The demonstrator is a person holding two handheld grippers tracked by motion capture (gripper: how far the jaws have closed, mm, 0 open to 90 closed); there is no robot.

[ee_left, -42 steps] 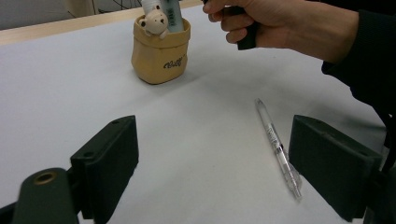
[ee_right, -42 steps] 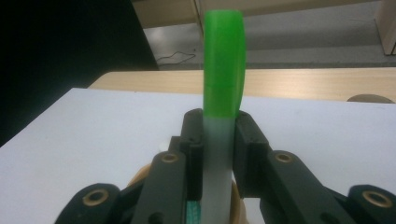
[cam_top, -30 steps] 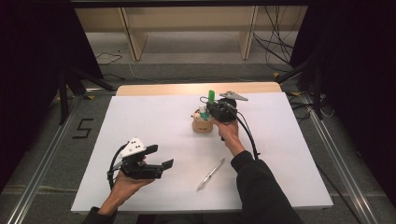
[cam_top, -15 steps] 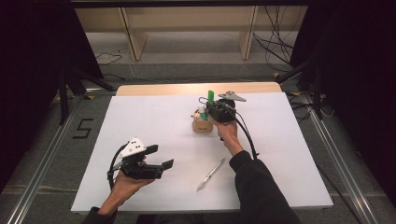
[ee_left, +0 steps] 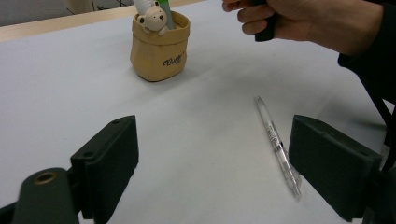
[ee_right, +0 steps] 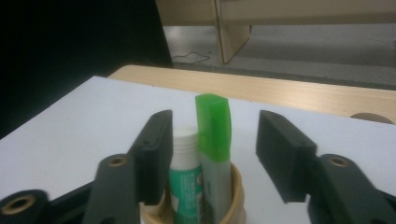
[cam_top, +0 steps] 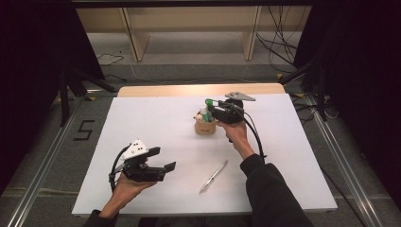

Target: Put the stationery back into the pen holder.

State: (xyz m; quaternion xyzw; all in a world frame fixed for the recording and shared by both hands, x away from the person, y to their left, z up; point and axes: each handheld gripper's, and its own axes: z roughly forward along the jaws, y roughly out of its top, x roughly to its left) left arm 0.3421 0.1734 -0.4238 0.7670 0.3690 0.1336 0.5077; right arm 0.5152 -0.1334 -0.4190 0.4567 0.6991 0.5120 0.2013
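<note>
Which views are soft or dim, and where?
High view: white table evenly lit, surroundings dark. Left gripper view: its own near jaws blurred, clear pen and pouch sharp. Right gripper view: green marker and jaws slightly soft, left background black.

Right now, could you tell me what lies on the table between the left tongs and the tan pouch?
Bare white table; the high view shows it.

Matt tan cloth holder (ee_left: pixel 159 46), clear glossy plastic pen (ee_left: pixel 277 144).
</note>
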